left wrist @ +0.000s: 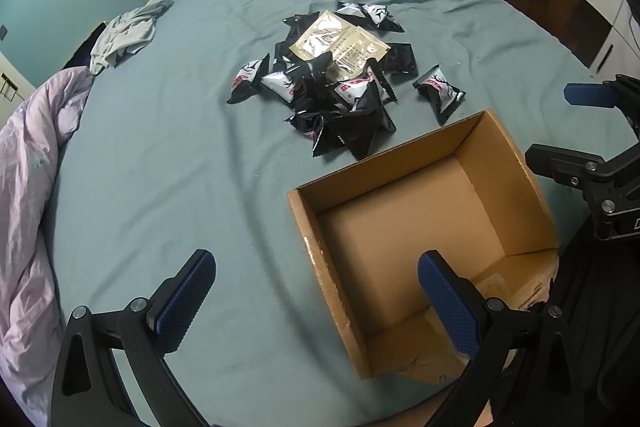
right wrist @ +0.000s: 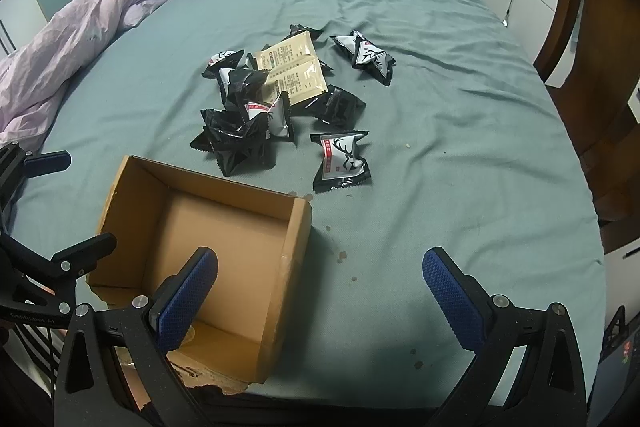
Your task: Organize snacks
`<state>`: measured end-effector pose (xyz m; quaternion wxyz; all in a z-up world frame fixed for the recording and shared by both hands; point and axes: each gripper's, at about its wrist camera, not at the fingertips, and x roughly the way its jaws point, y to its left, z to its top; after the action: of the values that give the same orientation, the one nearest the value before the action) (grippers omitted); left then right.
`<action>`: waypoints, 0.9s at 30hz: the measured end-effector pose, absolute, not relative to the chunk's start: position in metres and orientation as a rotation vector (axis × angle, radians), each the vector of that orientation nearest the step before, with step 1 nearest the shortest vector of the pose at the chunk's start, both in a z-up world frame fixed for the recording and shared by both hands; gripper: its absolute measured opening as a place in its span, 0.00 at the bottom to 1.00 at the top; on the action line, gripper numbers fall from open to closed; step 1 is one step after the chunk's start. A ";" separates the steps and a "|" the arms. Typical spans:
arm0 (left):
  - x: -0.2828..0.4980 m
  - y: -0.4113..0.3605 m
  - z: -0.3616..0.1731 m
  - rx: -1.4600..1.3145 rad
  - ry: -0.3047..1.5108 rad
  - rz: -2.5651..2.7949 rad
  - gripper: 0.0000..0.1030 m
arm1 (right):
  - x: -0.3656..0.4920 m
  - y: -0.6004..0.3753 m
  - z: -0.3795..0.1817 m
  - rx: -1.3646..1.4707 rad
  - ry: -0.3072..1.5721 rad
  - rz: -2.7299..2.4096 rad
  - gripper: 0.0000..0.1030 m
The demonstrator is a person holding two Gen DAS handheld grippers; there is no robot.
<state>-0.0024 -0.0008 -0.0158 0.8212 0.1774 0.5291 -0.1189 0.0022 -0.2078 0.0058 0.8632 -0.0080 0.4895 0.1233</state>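
Grey-green bed sheet [right wrist: 440, 147], open empty cardboard box [right wrist: 224, 227] at its near edge, snack packet pile [right wrist: 276, 99] just beyond the box, left gripper [left wrist: 316, 291] and right gripper [right wrist: 320, 287] over the box's near side, both spread wide, holding nothing

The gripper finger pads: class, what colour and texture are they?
Dark blue pads with a fine knurled texture, seen best in the right wrist view.

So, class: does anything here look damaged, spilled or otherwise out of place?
Yes. The cardboard box has a ragged, torn near edge, as if a flap had been ripped off. Small brownish spots stain the teal sheet just right of it. The snack packets lie in a loose heap, none boxed yet.
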 end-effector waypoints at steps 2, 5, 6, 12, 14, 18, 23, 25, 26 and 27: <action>-0.003 0.000 -0.016 0.376 1.128 -0.253 1.00 | 0.002 -0.208 0.006 -0.019 1.026 0.258 1.00; -0.003 0.000 -0.015 0.376 1.128 -0.252 1.00 | 0.003 -0.208 0.006 -0.024 1.028 0.259 1.00; -0.002 0.000 -0.015 0.376 1.128 -0.253 1.00 | 0.003 -0.208 0.006 -0.025 1.028 0.258 1.00; -0.001 -0.001 -0.014 0.379 1.128 -0.253 1.00 | 0.003 -0.208 0.006 -0.025 1.029 0.258 1.00; 0.000 -0.001 -0.014 0.380 1.126 -0.254 1.00 | 0.003 -0.208 0.006 -0.024 1.029 0.258 1.00; -0.001 -0.001 -0.014 0.379 1.126 -0.253 1.00 | 0.003 -0.208 0.006 -0.023 1.029 0.259 1.00; -0.003 -0.002 -0.012 0.378 1.121 -0.257 1.00 | 0.004 -0.208 0.006 -0.016 1.032 0.263 1.00; -0.004 -0.002 -0.012 0.380 1.118 -0.255 1.00 | 0.005 -0.209 0.007 -0.012 1.033 0.264 1.00; -0.003 -0.002 -0.012 0.380 1.118 -0.255 1.00 | 0.005 -0.209 0.007 -0.009 1.034 0.265 1.00; -0.003 -0.002 -0.012 0.379 1.119 -0.255 1.00 | 0.005 -0.210 0.006 -0.007 1.034 0.264 1.00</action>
<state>-0.0031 -0.0020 -0.0116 0.8229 0.1780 0.5260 -0.1198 0.0050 -0.2098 0.0064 0.8609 -0.0032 0.4929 0.1260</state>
